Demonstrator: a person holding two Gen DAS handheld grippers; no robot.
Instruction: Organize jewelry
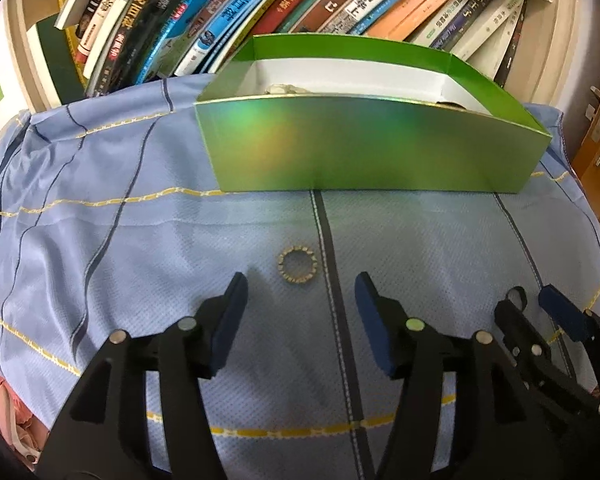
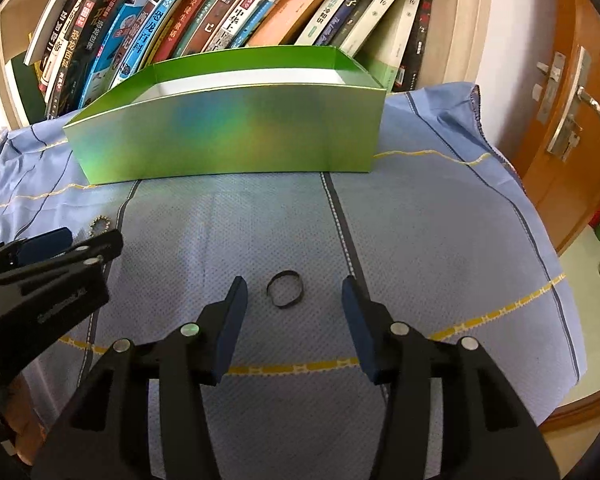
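On the blue striped cloth (image 1: 140, 240) before the open green cardboard box (image 1: 360, 148), each spread tool, left tool (image 1: 300, 296) and right tool (image 2: 294, 298), straddled its piece untouched, small gold beaded ring (image 1: 298, 266) and thin black band (image 2: 285, 289), apparently lined up for grasping and boxing.

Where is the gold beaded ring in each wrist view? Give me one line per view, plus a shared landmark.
Left wrist view: the gold beaded ring lies on the blue cloth, just beyond the open left gripper, in front of the green box.
Right wrist view: the ring peeks out at far left, behind the left gripper.
Shared landmark: the green box.
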